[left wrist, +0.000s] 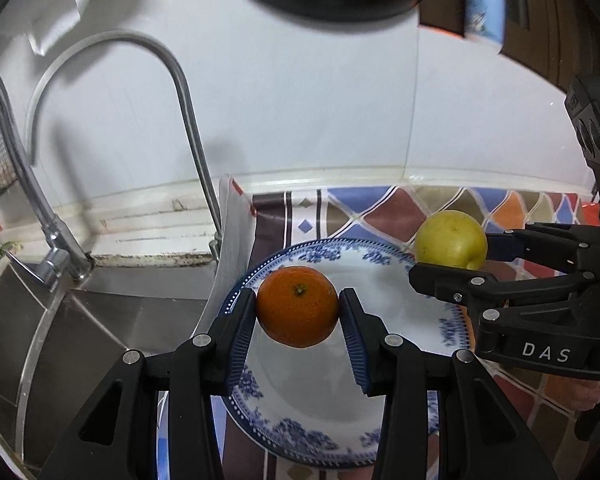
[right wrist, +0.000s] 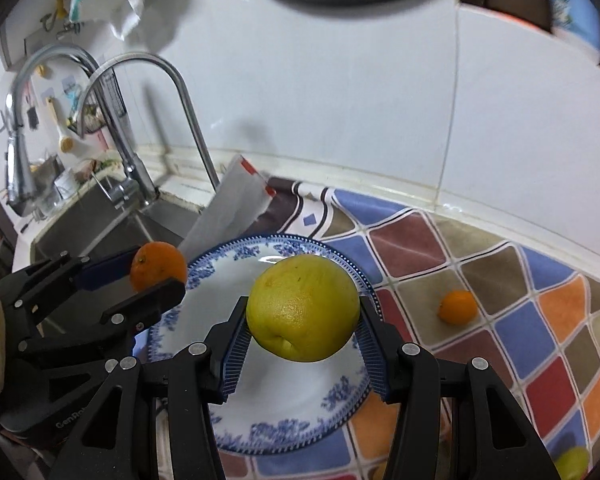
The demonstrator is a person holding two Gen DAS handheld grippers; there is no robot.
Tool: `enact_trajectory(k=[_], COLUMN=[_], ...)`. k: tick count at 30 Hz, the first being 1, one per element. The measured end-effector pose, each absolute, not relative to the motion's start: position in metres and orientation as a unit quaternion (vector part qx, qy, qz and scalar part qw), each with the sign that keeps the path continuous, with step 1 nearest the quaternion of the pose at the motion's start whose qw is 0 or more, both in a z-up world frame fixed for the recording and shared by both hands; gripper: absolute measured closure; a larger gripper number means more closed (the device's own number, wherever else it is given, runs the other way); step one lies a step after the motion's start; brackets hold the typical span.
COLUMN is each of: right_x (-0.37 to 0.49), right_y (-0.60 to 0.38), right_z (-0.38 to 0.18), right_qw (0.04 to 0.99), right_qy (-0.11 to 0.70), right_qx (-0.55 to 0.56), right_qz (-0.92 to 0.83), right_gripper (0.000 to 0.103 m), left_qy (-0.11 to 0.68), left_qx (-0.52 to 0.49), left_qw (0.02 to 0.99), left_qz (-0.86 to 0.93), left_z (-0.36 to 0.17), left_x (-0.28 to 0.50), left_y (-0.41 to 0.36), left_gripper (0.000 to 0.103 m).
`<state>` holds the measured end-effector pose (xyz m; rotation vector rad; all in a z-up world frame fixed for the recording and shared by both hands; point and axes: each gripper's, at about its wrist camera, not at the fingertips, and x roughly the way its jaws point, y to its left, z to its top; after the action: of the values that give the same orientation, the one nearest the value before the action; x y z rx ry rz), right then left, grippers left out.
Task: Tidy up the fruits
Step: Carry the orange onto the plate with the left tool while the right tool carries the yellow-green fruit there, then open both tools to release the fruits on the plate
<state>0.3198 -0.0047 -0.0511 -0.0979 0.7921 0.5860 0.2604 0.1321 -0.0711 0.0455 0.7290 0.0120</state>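
Orange (left wrist: 298, 306) clamped in left gripper (left wrist: 298, 308), held above the plate's (left wrist: 452, 320) left side. Yellow fruit (right wrist: 303, 308) clamped in right gripper (right wrist: 303, 316), above the right side. Plate looks empty, directly beneath both, so probably lower and release. Small orange (right wrist: 458, 307) sits on the tiled cloth (right wrist: 540, 320) further right.

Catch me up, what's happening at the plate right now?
A person is sorting fruit with two handheld grippers. The left gripper is shut on a round orange tangerine, held above the blue-and-white patterned china plate. The right gripper is shut on a large yellow-green citrus fruit, also over the plate. Neither fruit is set down yet. A smaller orange fruit lies on the colourful diamond-patterned counter cover, right of the plate.
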Motion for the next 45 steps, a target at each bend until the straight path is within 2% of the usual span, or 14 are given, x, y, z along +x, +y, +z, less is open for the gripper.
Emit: enact_trajectory(k=[21, 28, 45], right_x=[0.363, 0.36, 0.302], right_y=[0.012, 0.01, -0.024], right_z=[-0.105, -0.099, -0.048], right_qw=[0.849, 0.853, 0.89], right_qy=[0.456, 0.449, 0.375], right_qx=[-0.054, -0.045, -0.03], right_qz=[0.263, 0.262, 0.257], right_gripper=[0.051, 0.051, 0.048], left_qy=[0.429, 0.411, 0.34], left_qx=[0.017, 0.012, 0.011], left_qw=[0.903, 0.912, 0.94], left_qz=[-0.016, -0.005, 0.025], left_z=[-0.126, -0.112, -0.045], left_x=[0.303, 0.297, 0.234], left_y=[0.143, 0.145, 0.125], left_gripper=[0.06, 0.048, 0.034])
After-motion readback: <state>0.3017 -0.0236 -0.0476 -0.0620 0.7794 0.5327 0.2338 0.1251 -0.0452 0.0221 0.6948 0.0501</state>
